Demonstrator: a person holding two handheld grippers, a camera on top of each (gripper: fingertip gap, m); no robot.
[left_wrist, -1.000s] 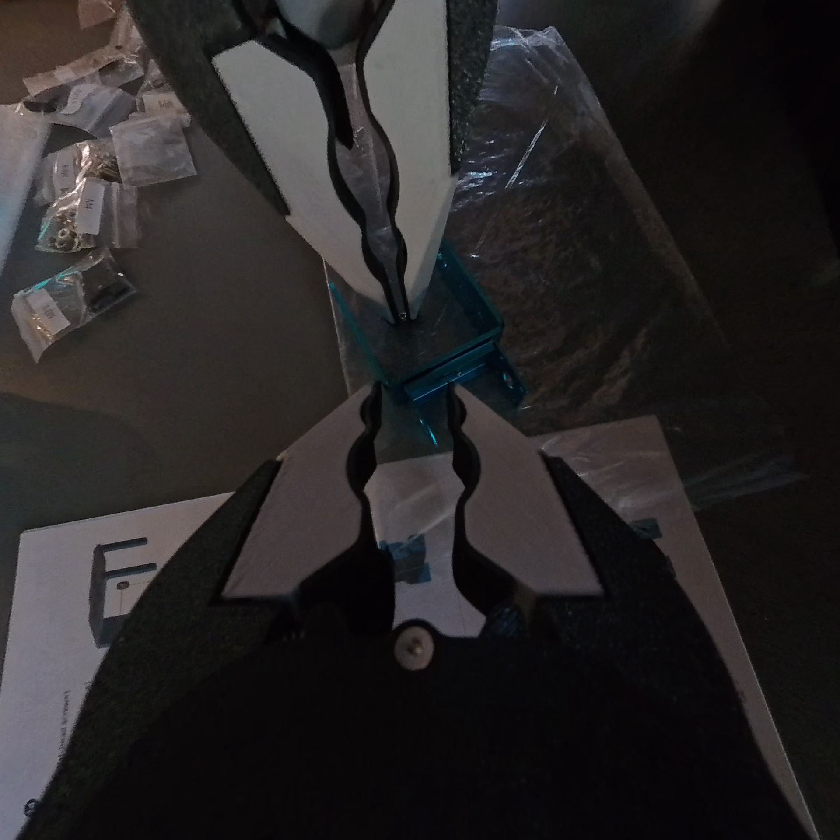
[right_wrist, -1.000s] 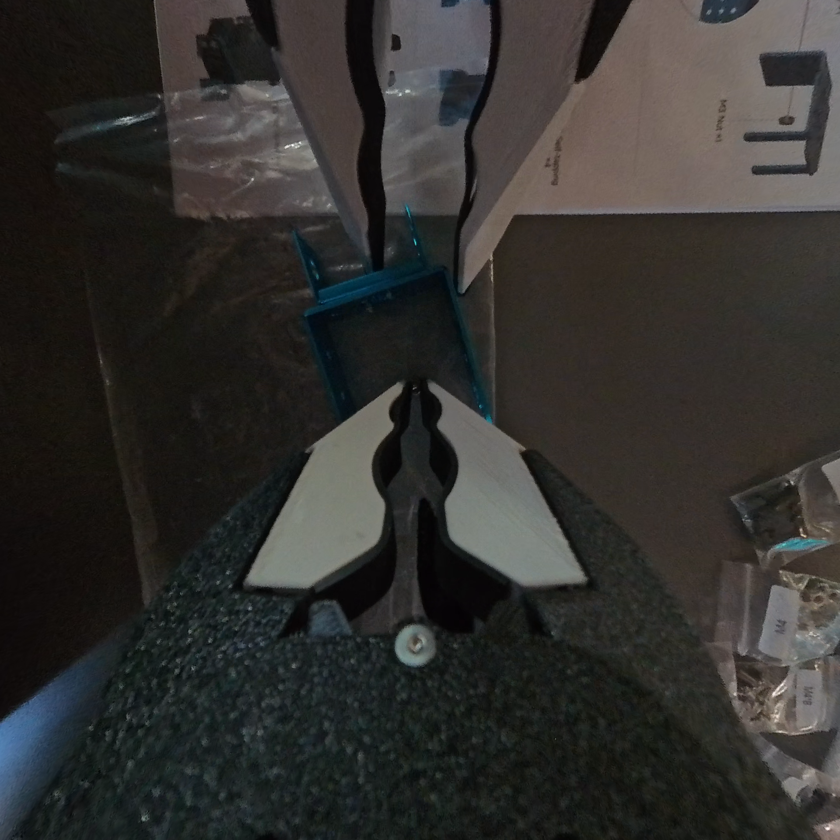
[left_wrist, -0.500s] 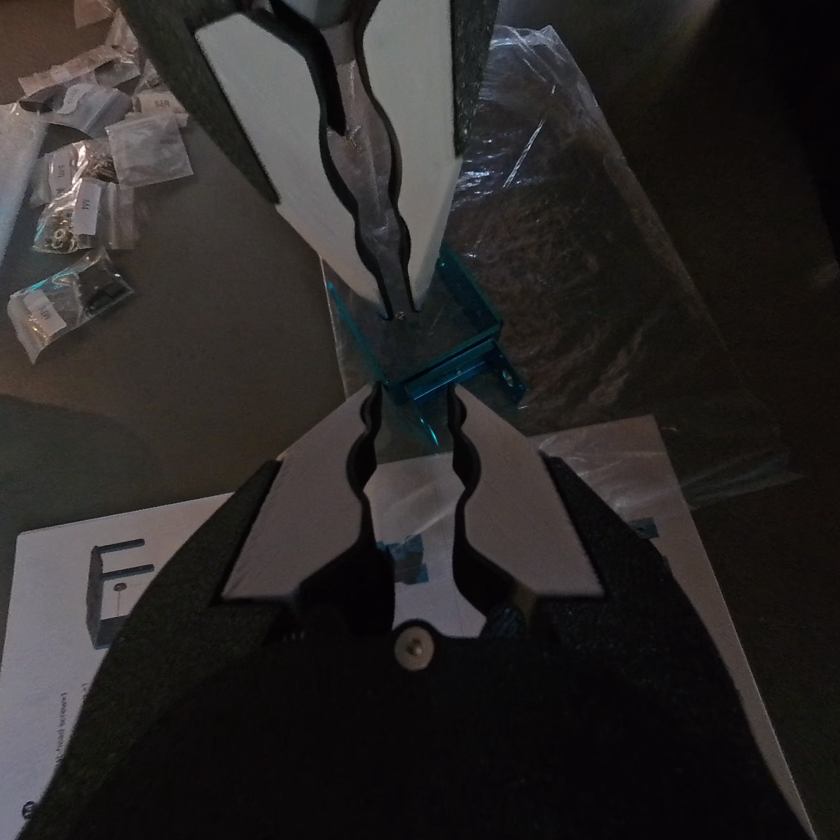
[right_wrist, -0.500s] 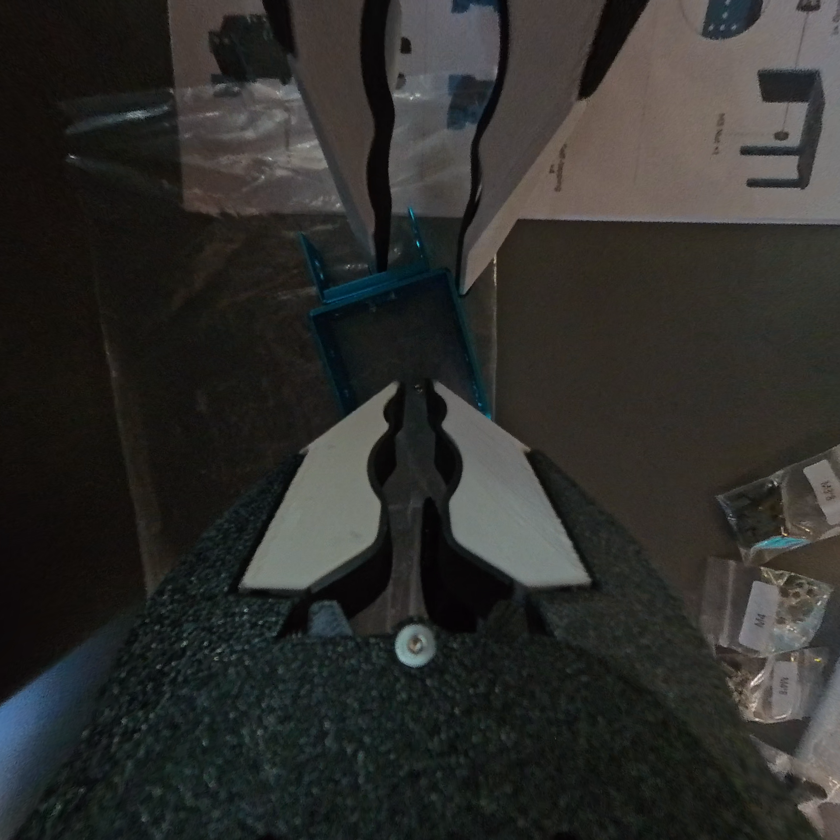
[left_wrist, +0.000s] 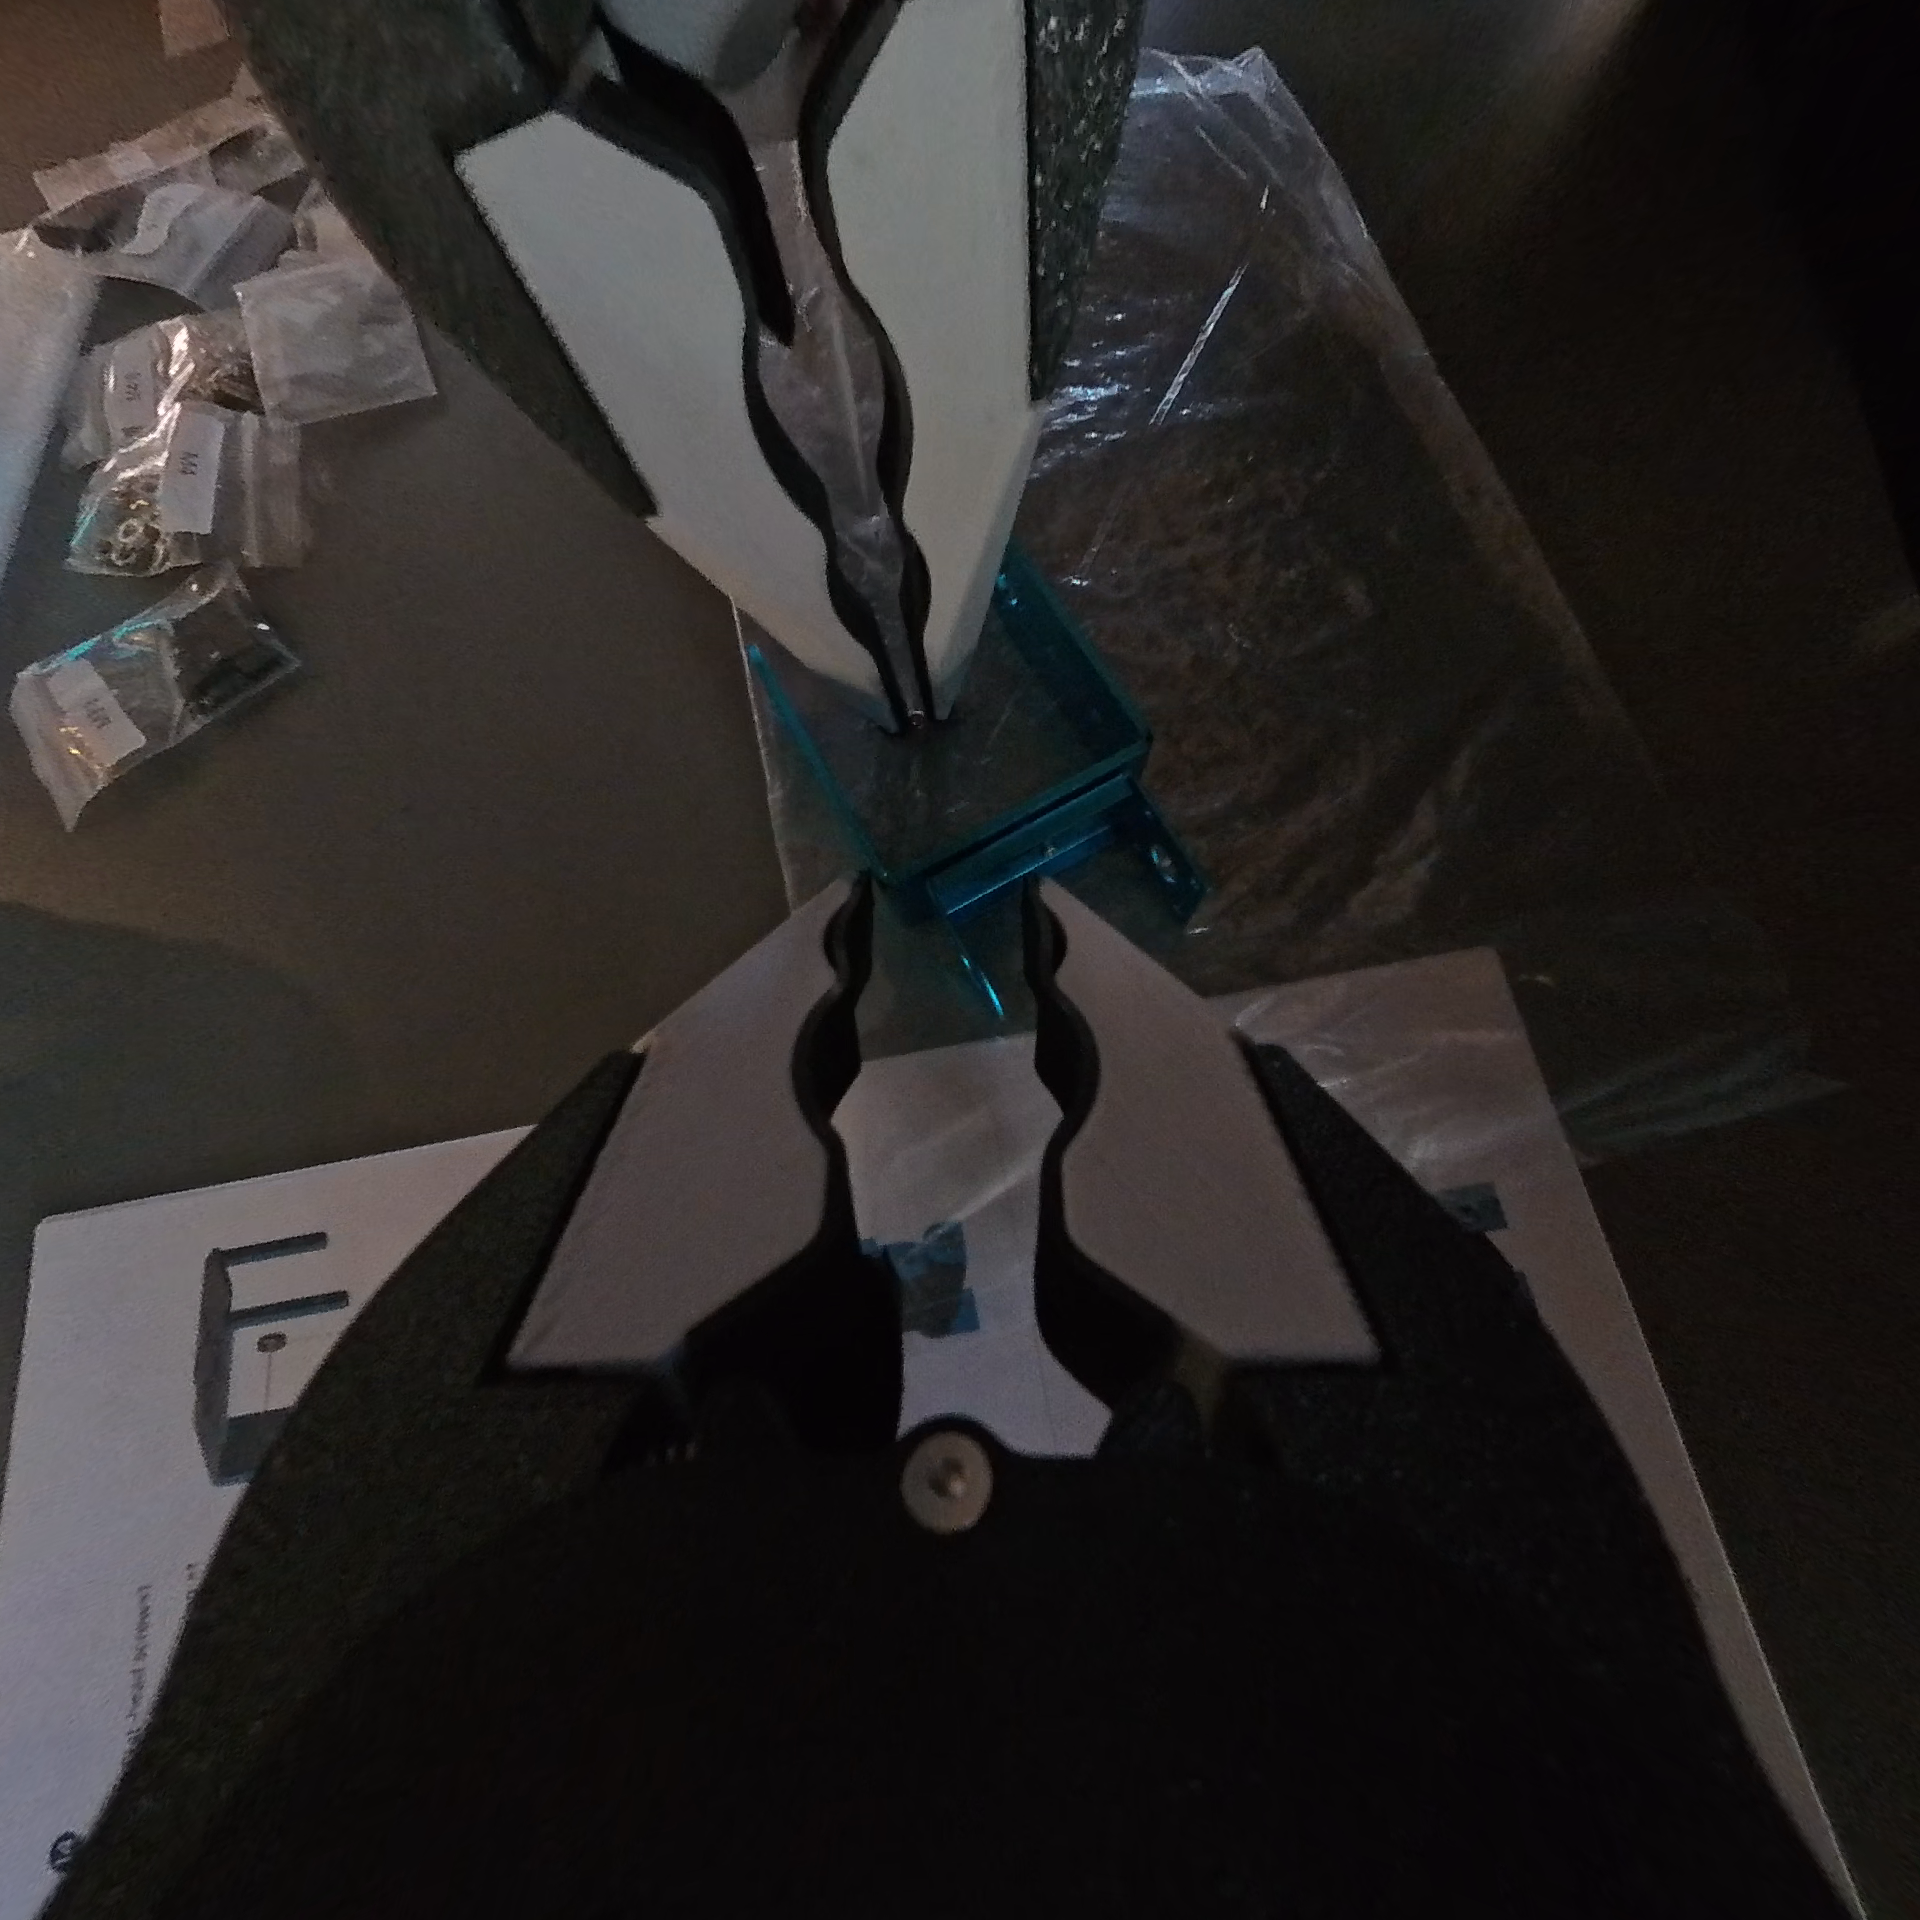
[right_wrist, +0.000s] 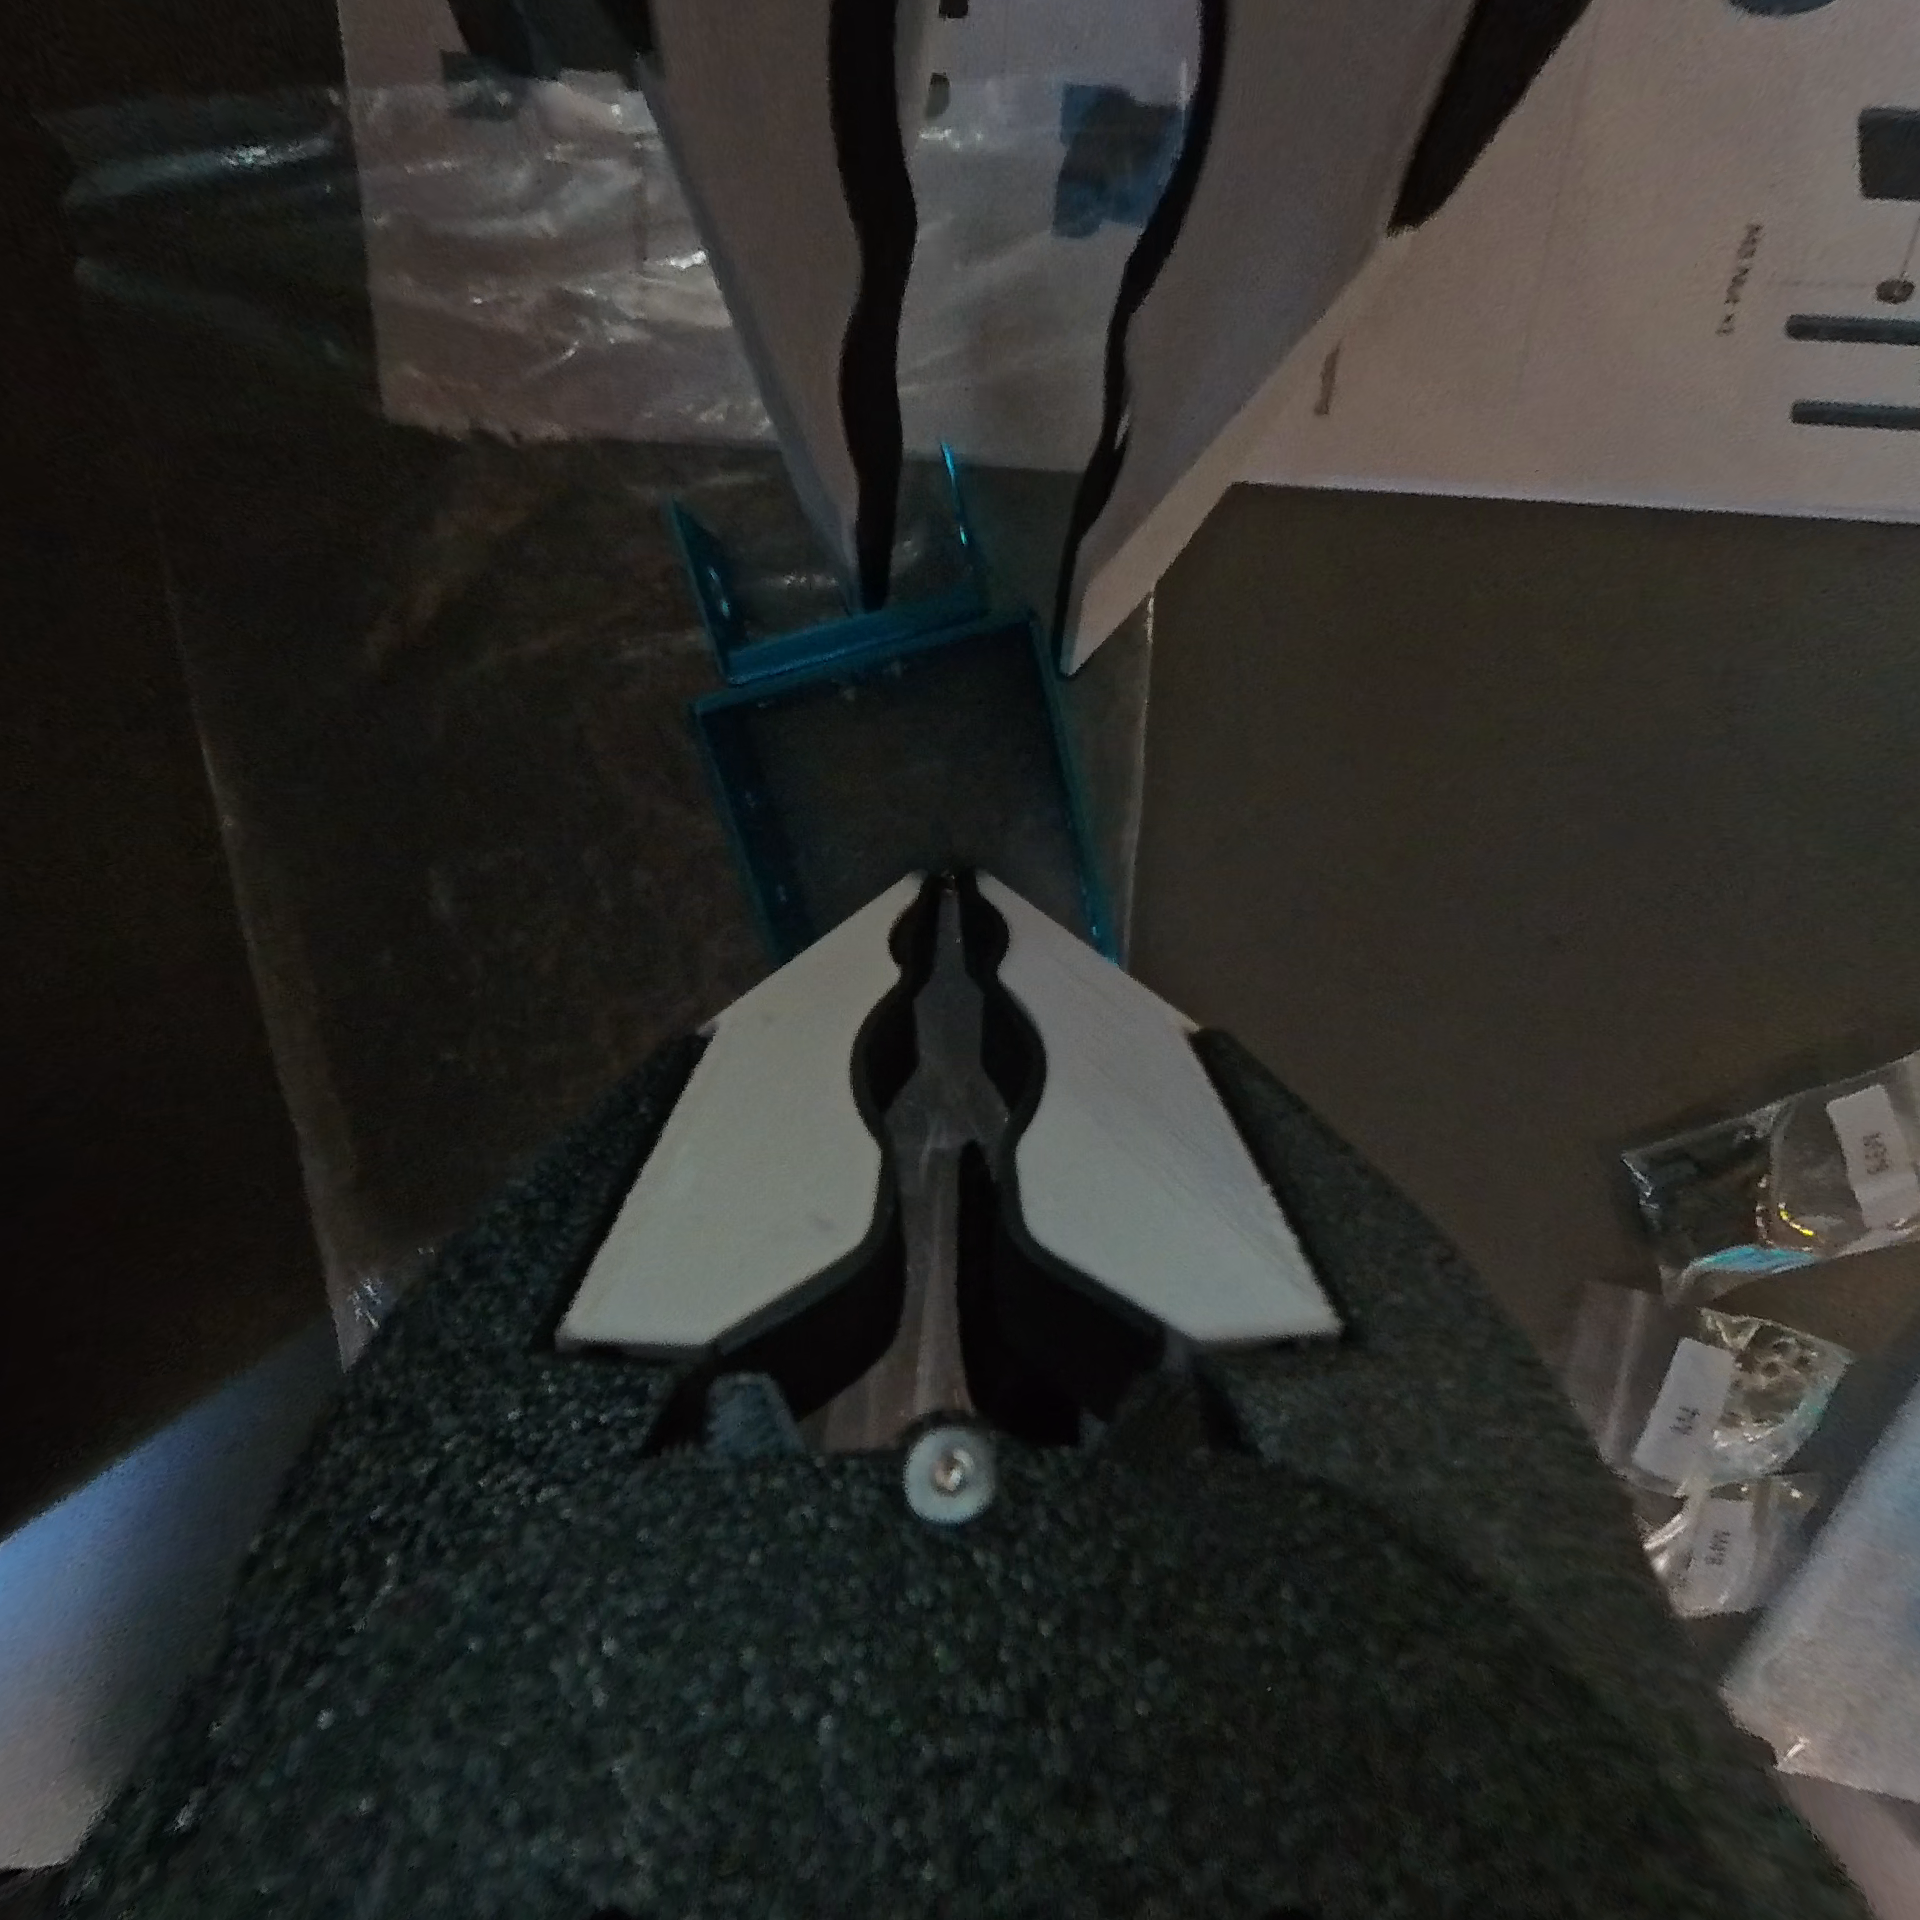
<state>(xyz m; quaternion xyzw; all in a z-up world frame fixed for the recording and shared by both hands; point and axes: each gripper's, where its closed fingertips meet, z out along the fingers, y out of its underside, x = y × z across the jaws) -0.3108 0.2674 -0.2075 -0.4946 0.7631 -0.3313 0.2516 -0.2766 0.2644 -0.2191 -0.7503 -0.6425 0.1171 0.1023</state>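
A blue metal bracket assembly (left_wrist: 1039, 821) lies on a clear plastic bag on the dark table; it also shows in the right wrist view (right_wrist: 862, 649). My left gripper (left_wrist: 951, 896) is open, its tips on either side of the bracket's near end and one upright blue leg. In the right wrist view it (right_wrist: 966, 629) reaches in from the top. My right gripper (right_wrist: 951, 878) is shut on a small metal screw, tips down inside the open blue frame. In the left wrist view it (left_wrist: 914, 717) comes from above, facing my left gripper.
A white instruction sheet (left_wrist: 156, 1455) lies under my left gripper and shows in the right wrist view (right_wrist: 1558, 312). Several small bags of hardware (left_wrist: 187, 468) lie to one side (right_wrist: 1766, 1351). The crinkled clear plastic bag (left_wrist: 1299, 520) covers the table beside the bracket.
Almost nothing. My right gripper wobbles slightly over the blue frame, still shut on the screw. My left gripper stays open at the bracket's end.
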